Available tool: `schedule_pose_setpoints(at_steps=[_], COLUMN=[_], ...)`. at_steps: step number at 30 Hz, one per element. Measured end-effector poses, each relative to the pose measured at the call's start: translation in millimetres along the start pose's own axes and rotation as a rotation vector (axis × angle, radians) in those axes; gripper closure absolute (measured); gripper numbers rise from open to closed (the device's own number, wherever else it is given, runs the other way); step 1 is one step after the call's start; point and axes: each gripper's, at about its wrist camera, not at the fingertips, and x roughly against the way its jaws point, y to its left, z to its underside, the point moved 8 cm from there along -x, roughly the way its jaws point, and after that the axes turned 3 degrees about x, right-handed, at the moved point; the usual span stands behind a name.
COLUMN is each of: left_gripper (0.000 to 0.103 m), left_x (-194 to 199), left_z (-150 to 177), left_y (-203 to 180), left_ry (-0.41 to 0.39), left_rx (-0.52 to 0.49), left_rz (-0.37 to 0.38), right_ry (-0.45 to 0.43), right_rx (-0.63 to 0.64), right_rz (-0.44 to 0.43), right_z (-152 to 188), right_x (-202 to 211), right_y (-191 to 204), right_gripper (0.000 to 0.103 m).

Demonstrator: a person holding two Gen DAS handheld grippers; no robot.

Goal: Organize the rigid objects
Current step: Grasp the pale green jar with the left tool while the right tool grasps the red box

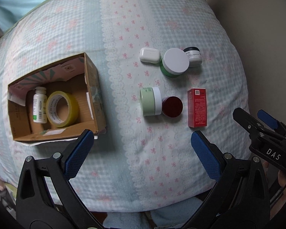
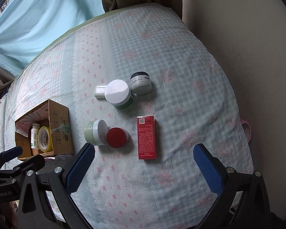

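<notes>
Left wrist view showed the left gripper with its fingers spread wide and holding nothing, poised above the bedspread. The cardboard box sat at 9 o'clock. It already held a white bottle and a roll of yellow tape, the bottle touching the tape; the box therefore appeared to serve as the collection point.

Six items lay loose at 1 to 3 o'clock, grouped in two rows, probably staged for picking one at a time:
- far row: white earbud case, white-lidded green jar, small grey jar;
- near row: pale green jar on its side, touching a red-lidded jar, and a red carton lying flat, apart from both.

Right wrist view showed the right gripper, also wide and empty, with the red carton nearest its open fingers, suggesting it as the next target. Only this view showed a pink object at 3 o'clock over the bed edge; its identity could not be determined. Only the left view showed the box floor clearly.
</notes>
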Motion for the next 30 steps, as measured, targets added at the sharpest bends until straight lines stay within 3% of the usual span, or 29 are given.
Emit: schedule_pose_setpoints(at_steps=[11, 17, 19, 25, 30], left_gripper=[0.007, 0.018, 0.023, 0.041, 0.046], left_x=[-110, -146, -157, -177, -195], left_z=[-31, -39, -41, -43, -35], left_y=[-12, -7, -7, -6, -9], left_ry=[0.168, 0.231, 0.252, 0.296, 0.364], left_rx=[0.029, 0.032, 0.027, 0.028, 0.033], left_rz=[-0.049, -0.080, -0.082, -0.090, -0.074], right_ry=[0.142, 0.199, 0.216, 0.237, 0.260], right_rx=[-0.059, -0.053, -0.038, 0.044, 0.078], right_rz=[-0.019, -0.007, 0.001, 0.048, 0.048], right_z=[5, 18, 21, 21, 26], right_x=[-102, -139, -149, -167, -179], right_y=[-21, -17, -14, -5, 4], right_gripper=[0.010, 0.016, 0.028, 0.039, 0.058])
